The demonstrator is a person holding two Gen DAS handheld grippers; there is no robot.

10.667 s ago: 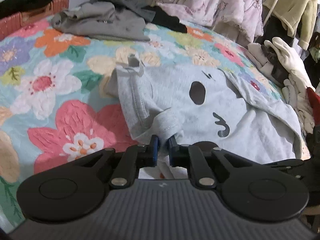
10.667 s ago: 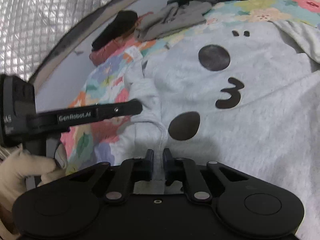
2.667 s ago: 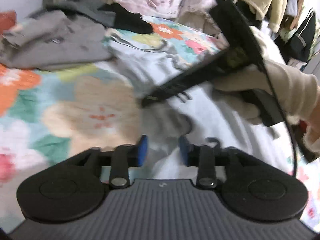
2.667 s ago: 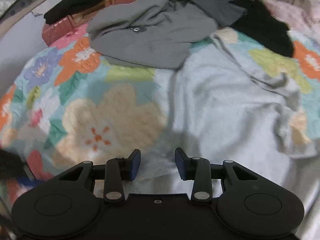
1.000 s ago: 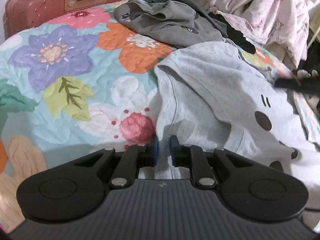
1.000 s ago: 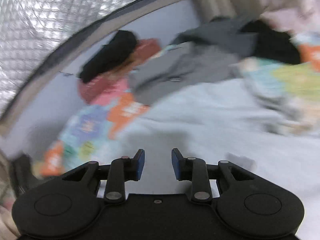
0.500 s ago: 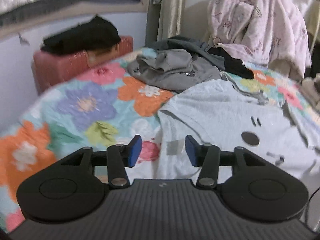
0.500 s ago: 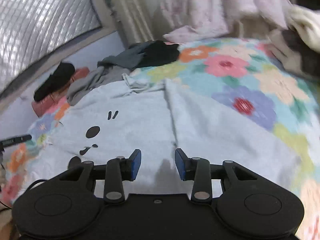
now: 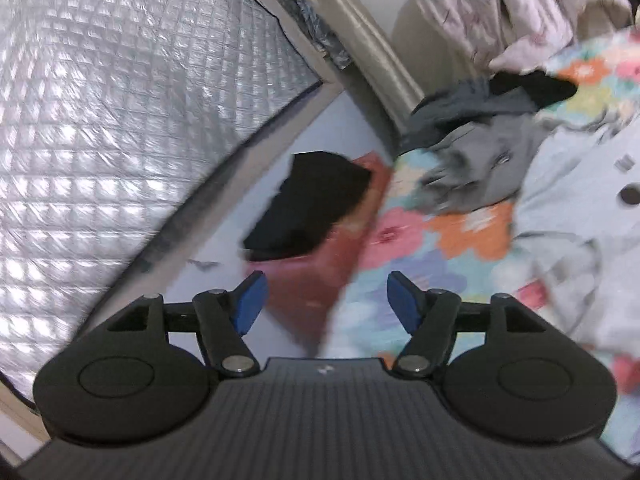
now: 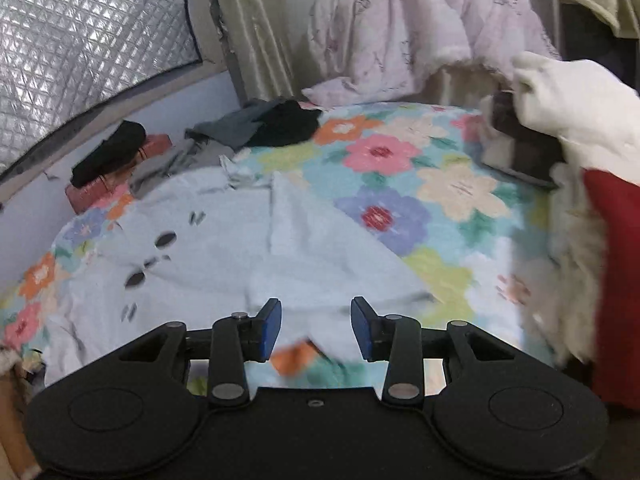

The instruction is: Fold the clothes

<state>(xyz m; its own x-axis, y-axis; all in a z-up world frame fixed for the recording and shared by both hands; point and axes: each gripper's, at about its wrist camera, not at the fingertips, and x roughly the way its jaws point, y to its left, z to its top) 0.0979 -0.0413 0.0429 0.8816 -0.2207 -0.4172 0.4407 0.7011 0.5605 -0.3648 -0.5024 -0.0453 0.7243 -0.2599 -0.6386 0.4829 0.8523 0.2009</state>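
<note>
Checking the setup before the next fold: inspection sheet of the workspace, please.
Surface: floral bedspread, mostly bare on its right half.
Job's things: light grey sweatshirt spread out face up, one side folded over.
Clutter: grey garments and a black garment piled at the far edge; white and red items at right.
Grippers: left gripper jaws opening, nothing between them; right gripper open, empty, above the sweatshirt's near edge.
Cables: nothing seen.
Surroundings: quilted silver panel, curtain, red suitcase with black clothing on top.

Pale grey sweatshirt (image 10: 224,248) with black face marks on a floral bedspread (image 10: 440,184).
Bedspread: aqua, with pink, orange, purple, cream flowers; beyond it, silver quilted panel (image 10: 80,40).
</note>
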